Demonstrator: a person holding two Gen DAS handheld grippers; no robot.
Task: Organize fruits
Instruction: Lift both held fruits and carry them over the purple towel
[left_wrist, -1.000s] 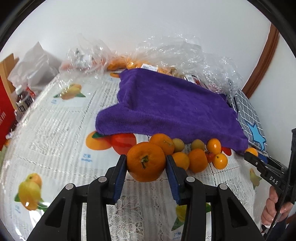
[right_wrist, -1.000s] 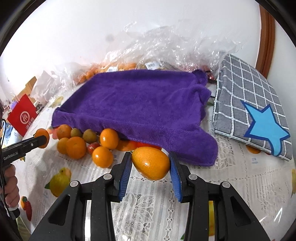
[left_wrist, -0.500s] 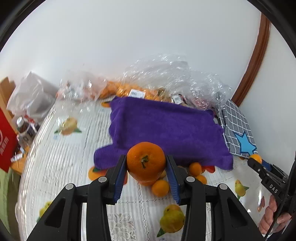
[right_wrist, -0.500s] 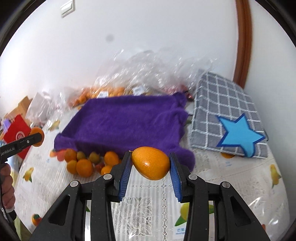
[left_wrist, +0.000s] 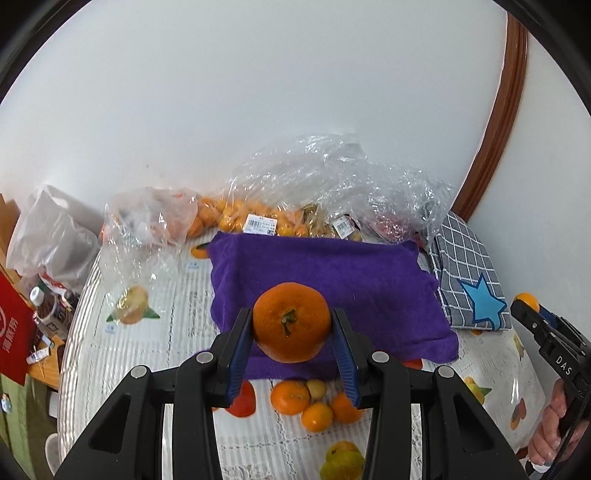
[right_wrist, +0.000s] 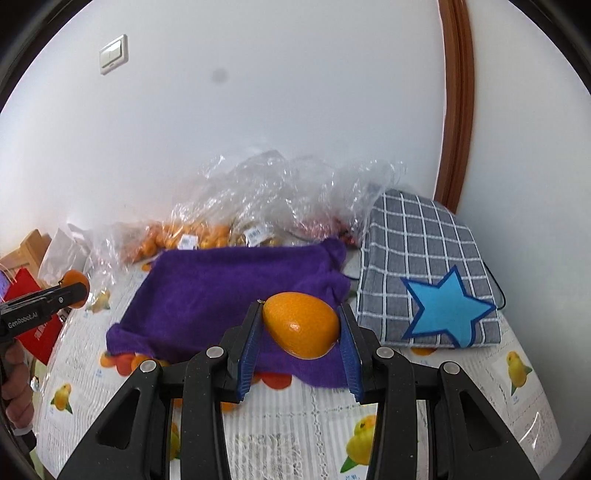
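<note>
A round tangerine (left_wrist: 291, 321) is pinched by the left gripper (left_wrist: 292, 341) above the near edge of the purple towel (left_wrist: 332, 284); an oval orange fruit (right_wrist: 301, 324) is clamped by the right gripper (right_wrist: 300, 345) above that towel's near edge; loose fruits (left_wrist: 314, 400) are seen just before it

White wall (right_wrist: 295, 92), brown door frame (right_wrist: 458, 103)

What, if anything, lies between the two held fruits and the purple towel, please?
Nothing visible does. The tangerine in the left claw and the oval orange fruit in the right claw hang over the purple towel, whose top lies bare.
</note>
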